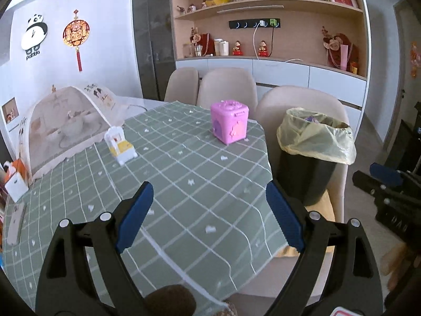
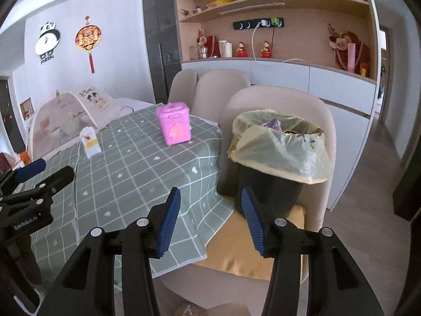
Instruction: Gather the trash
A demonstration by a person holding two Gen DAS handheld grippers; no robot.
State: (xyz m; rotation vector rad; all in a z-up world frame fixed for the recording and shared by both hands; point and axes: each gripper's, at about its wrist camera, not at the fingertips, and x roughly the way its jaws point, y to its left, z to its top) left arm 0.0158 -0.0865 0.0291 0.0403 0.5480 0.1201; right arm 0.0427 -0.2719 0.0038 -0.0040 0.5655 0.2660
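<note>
A black trash bin (image 1: pixel 306 173) (image 2: pixel 265 184) with a yellow bag liner (image 1: pixel 315 137) (image 2: pixel 281 150) stands on a chair seat beside the table; some trash shows inside it. A pink box (image 1: pixel 229 121) (image 2: pixel 175 123) and a small white and yellow carton (image 1: pixel 119 146) (image 2: pixel 90 142) stand on the green checked tablecloth (image 1: pixel 184 184) (image 2: pixel 131 166). My left gripper (image 1: pixel 209 205) is open and empty above the cloth. My right gripper (image 2: pixel 210 210) is open and empty, near the table corner in front of the bin. Each gripper shows at the edge of the other view.
A mesh food cover (image 1: pixel 65 123) (image 2: pixel 65 115) stands at the table's far left. A phone (image 1: pixel 15 226) lies near the left edge. Beige chairs (image 1: pixel 226 87) (image 2: pixel 276 105) line the far side. A yellow cushion (image 2: pixel 250 247) lies under the bin. Shelves (image 1: pixel 263 26) fill the back wall.
</note>
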